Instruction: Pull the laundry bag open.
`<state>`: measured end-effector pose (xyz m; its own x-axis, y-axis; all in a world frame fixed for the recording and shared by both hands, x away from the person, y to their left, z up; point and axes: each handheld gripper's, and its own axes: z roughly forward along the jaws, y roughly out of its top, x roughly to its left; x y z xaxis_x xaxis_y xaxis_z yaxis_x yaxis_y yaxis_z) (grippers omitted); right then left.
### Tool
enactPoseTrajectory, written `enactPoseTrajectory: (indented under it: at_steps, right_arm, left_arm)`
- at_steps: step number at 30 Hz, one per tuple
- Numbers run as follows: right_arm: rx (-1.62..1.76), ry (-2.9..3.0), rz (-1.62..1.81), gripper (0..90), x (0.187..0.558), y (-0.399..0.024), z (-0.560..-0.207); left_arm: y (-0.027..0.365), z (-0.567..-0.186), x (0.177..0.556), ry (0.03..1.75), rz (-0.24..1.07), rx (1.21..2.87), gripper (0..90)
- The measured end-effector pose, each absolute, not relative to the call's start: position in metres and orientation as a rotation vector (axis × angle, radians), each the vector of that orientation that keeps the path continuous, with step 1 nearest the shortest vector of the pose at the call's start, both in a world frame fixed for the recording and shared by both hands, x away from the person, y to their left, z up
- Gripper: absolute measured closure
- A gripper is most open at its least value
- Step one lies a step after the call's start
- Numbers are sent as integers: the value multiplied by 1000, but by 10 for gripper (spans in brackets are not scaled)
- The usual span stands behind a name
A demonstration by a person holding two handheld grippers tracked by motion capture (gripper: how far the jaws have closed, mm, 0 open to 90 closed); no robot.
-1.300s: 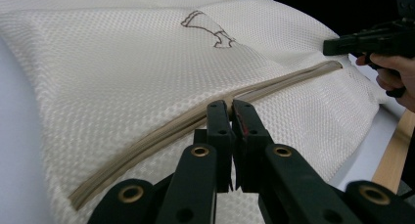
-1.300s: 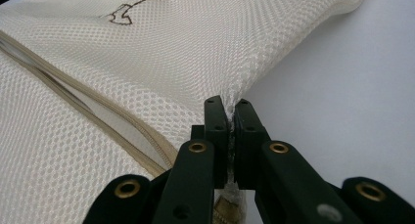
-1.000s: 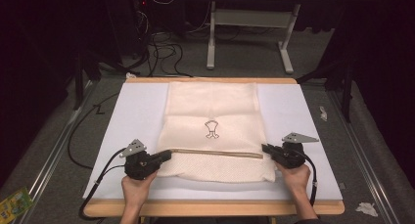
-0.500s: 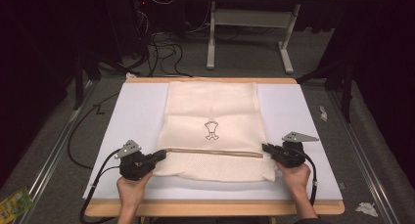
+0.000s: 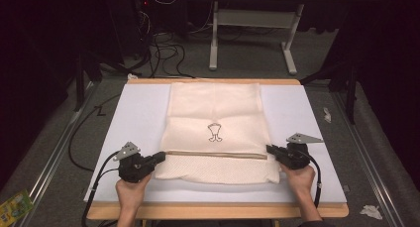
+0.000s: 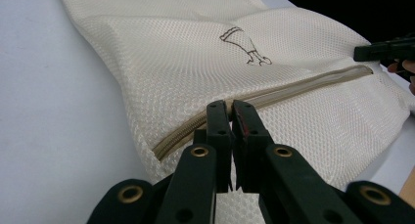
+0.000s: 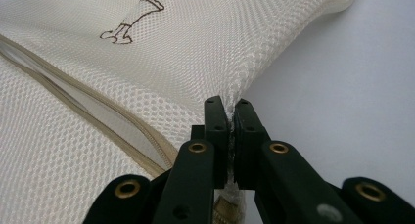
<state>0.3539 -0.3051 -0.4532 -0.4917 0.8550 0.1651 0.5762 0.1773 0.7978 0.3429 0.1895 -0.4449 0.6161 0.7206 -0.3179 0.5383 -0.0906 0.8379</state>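
A cream mesh bag with a small dark emblem lies flat on the white board. A tan zipper runs across its near part. My left gripper is at the zipper's left end, and in the left gripper view its jaws are closed together right on the zipper, with a tan sliver between the tips. My right gripper sits at the bag's right edge and pinches a ridge of mesh. Beside it the zipper gapes slightly.
The board rests on a wooden table whose front edge is near the person's hands. Grey floor surrounds it, with cables and a metal stand behind, paper scraps at the right and a green packet at the left.
My left gripper has shifted a little to the left along the zipper line. The right gripper and the bag's far part have stayed put.
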Motion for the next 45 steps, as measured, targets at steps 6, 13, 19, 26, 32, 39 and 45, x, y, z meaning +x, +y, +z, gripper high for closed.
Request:
enactPoseTrajectory:
  at_steps: [6, 13, 19, 26, 32, 39, 45]
  right_arm:
    - [1362, 2137, 1226, 881, 355, -305, -453]
    - [1356, 2133, 1227, 881, 355, -305, -450]
    - [1356, 2135, 1219, 881, 355, -305, -450]
    - [1362, 2129, 1219, 881, 355, -307, -449]
    - [1355, 2128, 1221, 882, 356, -308, -449]
    - [1345, 2125, 1216, 884, 356, -307, -446]
    - [1336, 2112, 1211, 885, 356, -306, -443]
  left_arm:
    - [190, -445, 344, 1027, 203, 1747, 868]
    - [191, -444, 345, 1032, 208, 1740, 869]
    - [193, -444, 347, 1035, 197, 1738, 870]
    - [194, -442, 348, 1032, 204, 1743, 871]
    - [195, -441, 349, 1035, 208, 1747, 871]
    - [197, -439, 352, 1035, 204, 1751, 871]
    - [198, -440, 352, 1049, 230, 1768, 874]
